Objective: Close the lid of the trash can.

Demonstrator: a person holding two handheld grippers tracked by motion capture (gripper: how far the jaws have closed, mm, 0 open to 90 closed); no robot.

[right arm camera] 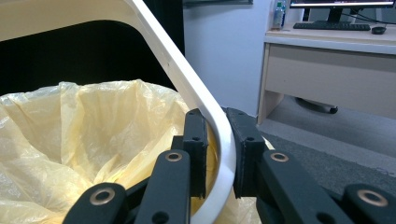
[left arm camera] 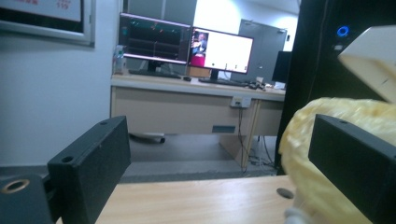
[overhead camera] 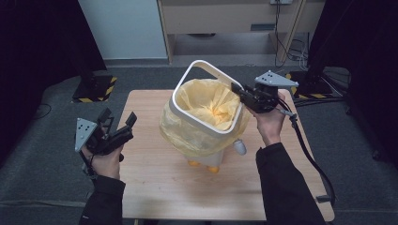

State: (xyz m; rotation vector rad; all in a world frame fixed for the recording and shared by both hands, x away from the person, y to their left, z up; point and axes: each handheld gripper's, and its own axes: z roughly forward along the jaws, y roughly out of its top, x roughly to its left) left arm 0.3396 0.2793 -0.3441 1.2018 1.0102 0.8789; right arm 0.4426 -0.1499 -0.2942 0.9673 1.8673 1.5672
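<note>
A small white bin is standing near the middle of the wooden table, lined with a yellow bag whose loose top is draping outward over the bin's walls, apparently so that a retaining ring can trap it. Above the bin, the white ring frame is sitting tilted, its far side raised, because the right gripper is pinching the ring's edge on the bin's right between both jaws, probably to steer it. To the bin's left, the left gripper is hovering with jaws spread wide and empty, seemingly ready to help.
</note>
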